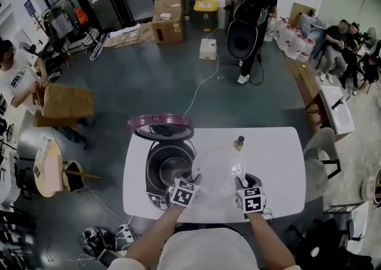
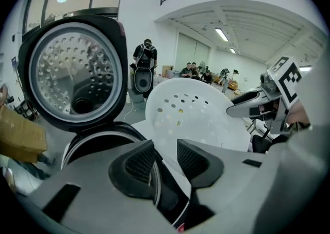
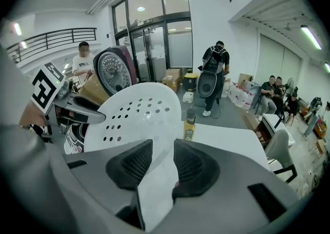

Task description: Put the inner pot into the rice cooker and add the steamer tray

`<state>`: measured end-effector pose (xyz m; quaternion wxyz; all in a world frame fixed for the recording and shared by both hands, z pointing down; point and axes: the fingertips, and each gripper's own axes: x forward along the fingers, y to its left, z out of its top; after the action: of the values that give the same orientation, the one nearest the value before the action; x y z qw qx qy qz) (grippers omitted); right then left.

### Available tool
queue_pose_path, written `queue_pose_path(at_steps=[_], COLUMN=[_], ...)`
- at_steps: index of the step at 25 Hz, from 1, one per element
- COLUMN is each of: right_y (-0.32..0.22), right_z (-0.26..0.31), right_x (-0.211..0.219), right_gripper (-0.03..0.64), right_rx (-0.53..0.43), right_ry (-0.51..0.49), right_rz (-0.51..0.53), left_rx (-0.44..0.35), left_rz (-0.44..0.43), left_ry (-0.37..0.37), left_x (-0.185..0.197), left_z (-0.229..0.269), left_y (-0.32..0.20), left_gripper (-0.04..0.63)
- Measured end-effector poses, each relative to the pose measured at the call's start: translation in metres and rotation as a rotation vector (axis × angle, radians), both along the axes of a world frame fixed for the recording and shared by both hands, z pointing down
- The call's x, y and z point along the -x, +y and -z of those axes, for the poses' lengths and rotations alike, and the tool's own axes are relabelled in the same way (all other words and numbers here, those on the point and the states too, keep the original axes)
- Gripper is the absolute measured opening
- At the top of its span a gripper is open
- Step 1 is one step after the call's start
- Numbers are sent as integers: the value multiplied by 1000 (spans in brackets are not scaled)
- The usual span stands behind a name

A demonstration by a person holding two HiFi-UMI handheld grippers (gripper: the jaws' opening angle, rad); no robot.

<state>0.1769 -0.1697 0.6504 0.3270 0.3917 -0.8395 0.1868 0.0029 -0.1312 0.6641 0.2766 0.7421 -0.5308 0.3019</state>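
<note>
**Steamer tray held by both rims, beside the open rice cooker.**
The fingers of my left gripper and right gripper are clamped narrow on opposite rims of the white perforated steamer tray, above the table. The inner pot looks seated in the rice cooker, so adding the tray is the step in hand. Next, I judge, it goes left, level, then down onto the pot.
</note>
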Motion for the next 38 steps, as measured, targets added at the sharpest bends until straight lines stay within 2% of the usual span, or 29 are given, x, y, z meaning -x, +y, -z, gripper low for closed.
queue_pose_path(at_steps=[15, 29, 38], right_y=[8, 17, 26], right_z=[6, -13, -35], right_x=[92, 166, 209], right_gripper=[143, 153, 158], right_rx=[-18, 12, 55], right_ry=[28, 64, 109], right_rz=[146, 282, 356], left_rx=[-3, 2, 63], left_rz=[132, 228, 279], left_ry=[5, -19, -26], left_x=[85, 152, 189], left_z=[2, -8, -30], left_y=[33, 57, 74], left_gripper=[153, 155, 158])
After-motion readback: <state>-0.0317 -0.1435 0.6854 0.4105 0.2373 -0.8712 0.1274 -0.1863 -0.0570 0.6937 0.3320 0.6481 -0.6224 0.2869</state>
